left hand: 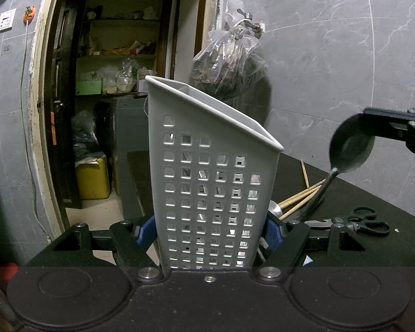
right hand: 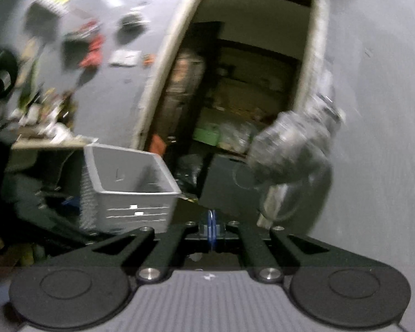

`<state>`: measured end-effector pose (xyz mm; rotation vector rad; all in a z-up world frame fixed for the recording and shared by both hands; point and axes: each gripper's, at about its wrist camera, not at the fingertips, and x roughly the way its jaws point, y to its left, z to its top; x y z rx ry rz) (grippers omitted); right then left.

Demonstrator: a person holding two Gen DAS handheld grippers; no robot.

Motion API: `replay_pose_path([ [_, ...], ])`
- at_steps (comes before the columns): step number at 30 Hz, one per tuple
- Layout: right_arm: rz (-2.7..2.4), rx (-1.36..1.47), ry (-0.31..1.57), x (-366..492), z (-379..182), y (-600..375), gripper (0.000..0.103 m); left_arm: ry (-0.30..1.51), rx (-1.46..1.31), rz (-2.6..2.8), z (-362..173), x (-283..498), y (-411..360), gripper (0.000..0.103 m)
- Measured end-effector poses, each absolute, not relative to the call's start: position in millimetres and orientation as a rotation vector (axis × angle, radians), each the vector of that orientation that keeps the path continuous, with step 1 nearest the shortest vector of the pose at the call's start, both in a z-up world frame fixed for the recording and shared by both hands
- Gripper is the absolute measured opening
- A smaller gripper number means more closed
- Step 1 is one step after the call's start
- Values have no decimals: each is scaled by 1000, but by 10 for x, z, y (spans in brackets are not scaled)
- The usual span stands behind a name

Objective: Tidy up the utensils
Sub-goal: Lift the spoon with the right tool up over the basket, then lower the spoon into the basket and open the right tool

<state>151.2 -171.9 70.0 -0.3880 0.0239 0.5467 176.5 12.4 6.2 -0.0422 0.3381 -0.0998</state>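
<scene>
Nearest, left gripper: blue pads pressed against both side walls of the grey perforated utensil holder, jaws spread only to its width. Holder upright, slanted rim highest at the left, at the left edge of the dark counter; base hidden behind the gripper body. Just behind the holder's right wall, lying on the counter: a metal utensil, partly hidden; wooden chopsticks; black-handled scissors nearer the right edge. Above these, at the right of the left wrist view, a dark spoon, bowl uppermost and handle slanting down toward the chopsticks, its upper rim met by the black fingers of the right gripper. In the blurred right wrist view, jaws pressed together, the spoon itself not visible between them. Farther back, a plastic bag hung on the grey tiled wall and an open doorway onto cluttered shelves.
</scene>
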Motion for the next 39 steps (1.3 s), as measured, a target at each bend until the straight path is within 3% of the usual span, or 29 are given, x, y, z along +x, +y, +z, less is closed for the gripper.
replay_pose_path([
  [26,631,-356,87,1769,768,-1423,4,344,-61,-111,23,1781,140,77],
  [39,610,-307,12,1680,958,-1547,2,344,-60,-111,23,1780,140,77],
])
